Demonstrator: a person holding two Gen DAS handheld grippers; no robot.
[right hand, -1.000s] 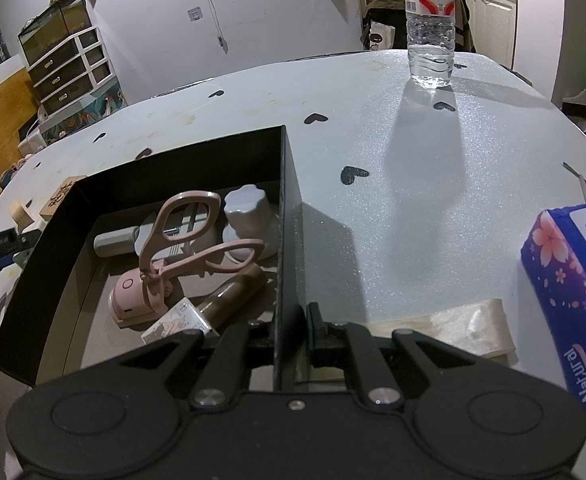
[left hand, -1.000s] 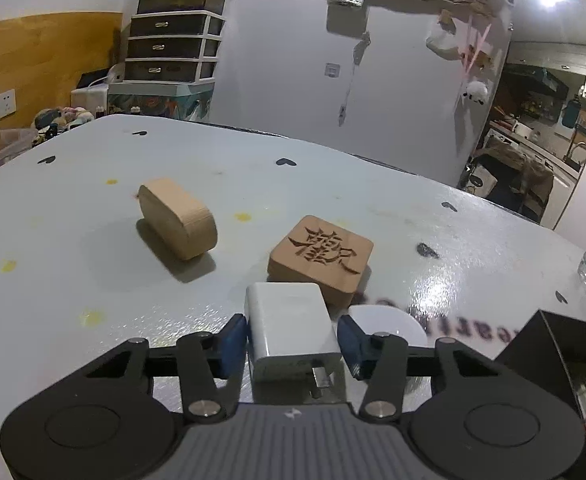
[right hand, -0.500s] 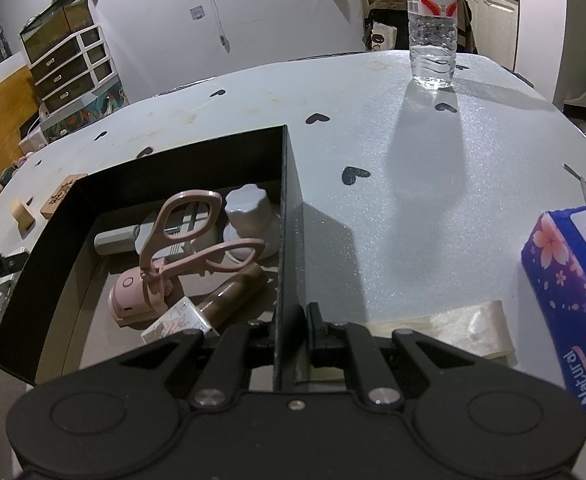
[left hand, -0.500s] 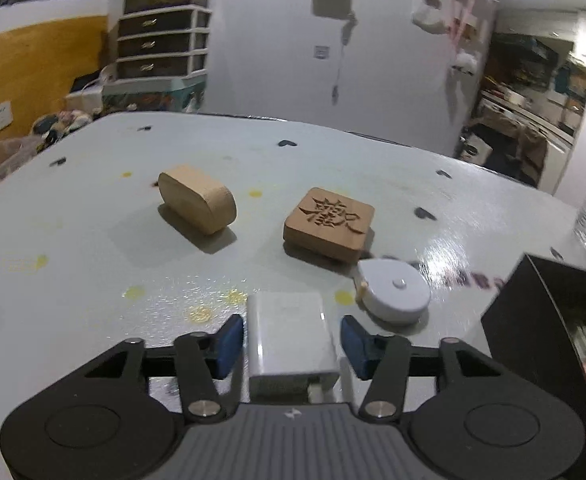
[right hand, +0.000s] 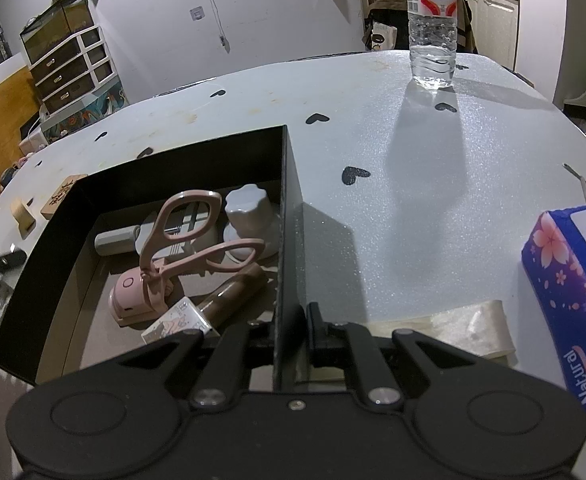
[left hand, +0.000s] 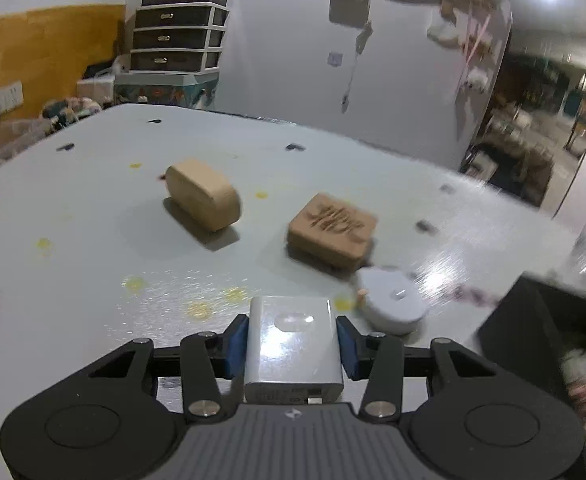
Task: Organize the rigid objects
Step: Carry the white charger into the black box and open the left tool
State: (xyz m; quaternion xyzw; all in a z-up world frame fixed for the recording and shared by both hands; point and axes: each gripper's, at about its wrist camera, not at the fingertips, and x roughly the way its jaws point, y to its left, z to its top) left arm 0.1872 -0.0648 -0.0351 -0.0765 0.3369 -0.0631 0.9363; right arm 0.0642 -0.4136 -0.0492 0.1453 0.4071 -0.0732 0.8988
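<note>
gripping a white charger (left hand: 292,343), left gripper (left hand: 292,346); right gripper (right hand: 289,330) pinches box wall (right hand: 287,240).

Both claws (left hand: 292,346) (right hand: 291,330) seemingly clamped, level.

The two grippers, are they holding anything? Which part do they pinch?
The left gripper pinches the white charger by its two side faces. The right gripper clamps the black box by its right wall, near the front corner.

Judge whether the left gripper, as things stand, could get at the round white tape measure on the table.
Probably not yet: the left gripper is shut on the white charger, so its jaws are full. The tape measure itself lies uncovered beside it.
</note>
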